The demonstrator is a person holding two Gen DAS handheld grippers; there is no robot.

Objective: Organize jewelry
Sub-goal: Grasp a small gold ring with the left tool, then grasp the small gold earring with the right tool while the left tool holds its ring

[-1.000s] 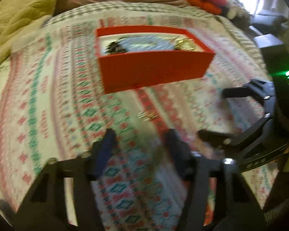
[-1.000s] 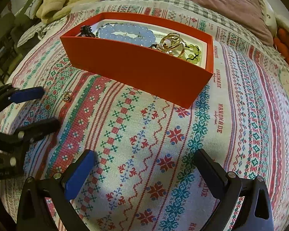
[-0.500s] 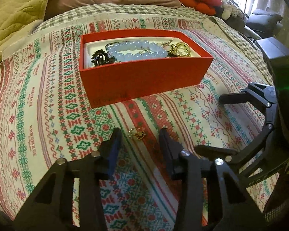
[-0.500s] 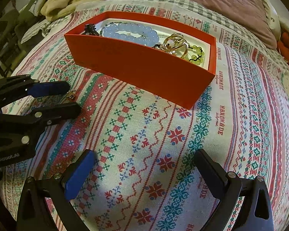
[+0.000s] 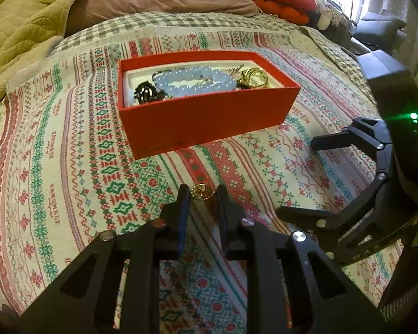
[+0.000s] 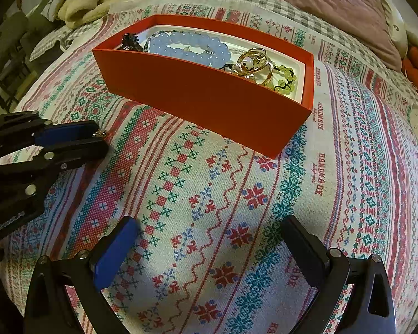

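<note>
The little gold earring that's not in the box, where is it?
In the left wrist view, the little gold earring lies on the patterned bedspread, between the left gripper fingers, in front of the red box.

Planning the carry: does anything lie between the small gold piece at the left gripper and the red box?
Nothing visible does. Only bare patterned bedspread lies between the gold piece and the red box; its near wall must be cleared.

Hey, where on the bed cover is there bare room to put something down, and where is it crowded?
Bare cover lies between the red box and the right tool, and right of the box. Crowded: inside the box, and where the left tool brackets the small gold piece.
</note>
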